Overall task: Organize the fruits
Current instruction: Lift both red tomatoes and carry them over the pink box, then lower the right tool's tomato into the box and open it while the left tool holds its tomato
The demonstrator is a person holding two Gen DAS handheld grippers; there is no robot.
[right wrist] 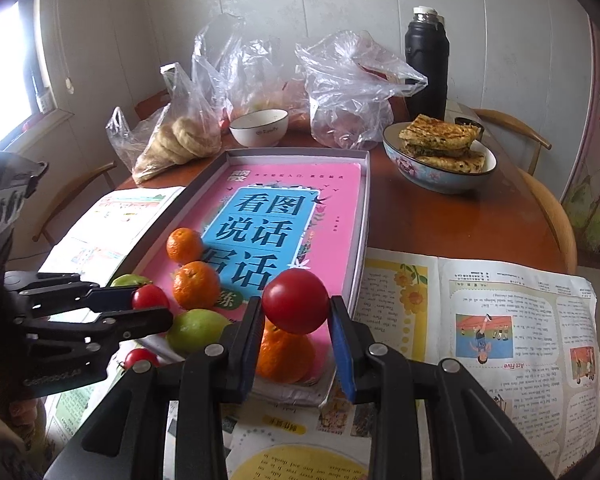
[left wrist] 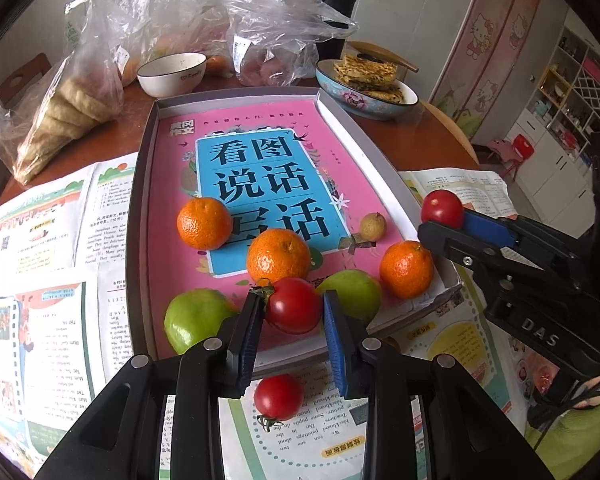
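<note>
My left gripper [left wrist: 293, 316] squeezes a small red tomato [left wrist: 293, 306], round and shiny. Its green stem points to about ten o'clock, toward the left pad. It hangs over the near edge of the grey tray [left wrist: 140, 184], which has a pink book [left wrist: 260, 168] lying inside. My right gripper [right wrist: 296, 316] pinches another red tomato [right wrist: 296, 301], smooth and round, and I cannot see its stem. It sits above an orange [right wrist: 286, 354] at the tray's near end. Two more oranges [left wrist: 204, 223] and two green fruits [left wrist: 196, 318] lie in the tray. One more tomato [left wrist: 278, 397] rests on the newspaper [left wrist: 52, 340] at six o'clock, stem toward seven o'clock.
</note>
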